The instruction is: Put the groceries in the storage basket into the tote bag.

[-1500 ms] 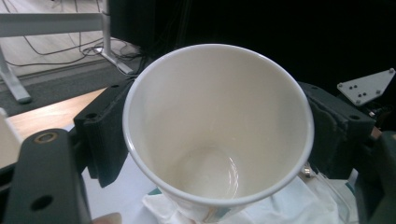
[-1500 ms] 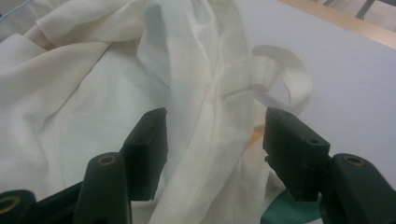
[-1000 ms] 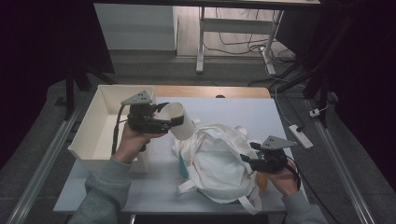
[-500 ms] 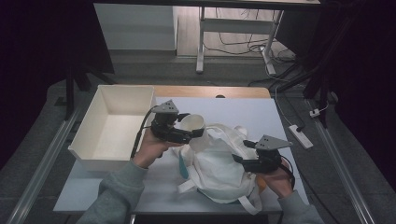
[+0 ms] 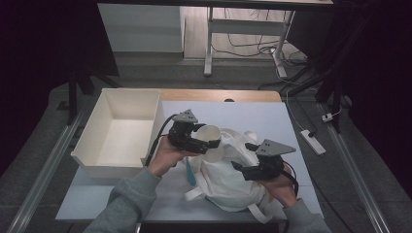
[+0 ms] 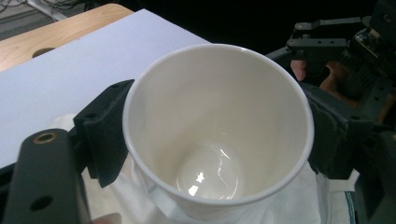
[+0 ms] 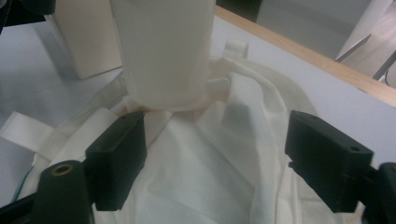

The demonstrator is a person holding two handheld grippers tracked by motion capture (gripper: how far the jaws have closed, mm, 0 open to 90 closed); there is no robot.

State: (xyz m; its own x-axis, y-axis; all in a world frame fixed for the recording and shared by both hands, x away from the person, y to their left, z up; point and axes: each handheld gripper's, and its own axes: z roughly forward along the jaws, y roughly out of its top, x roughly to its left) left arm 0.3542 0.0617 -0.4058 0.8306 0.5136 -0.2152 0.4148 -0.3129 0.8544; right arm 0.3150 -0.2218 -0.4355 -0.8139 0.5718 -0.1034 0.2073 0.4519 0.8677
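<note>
Currently your left gripper [image 5: 210,144] clamps the white paper cup [image 6: 217,130] by its walls, holding it just above the crumpled white cloth bag [image 5: 228,174] at the table's centre; your right gripper [image 5: 240,167], jaws wide and just opened further, hovers over the bag's right side, pinching nothing; the white rectangular bin [image 5: 97,155] stands left.

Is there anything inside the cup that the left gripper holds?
No, the cup shows a bare, shiny white bottom.
</note>
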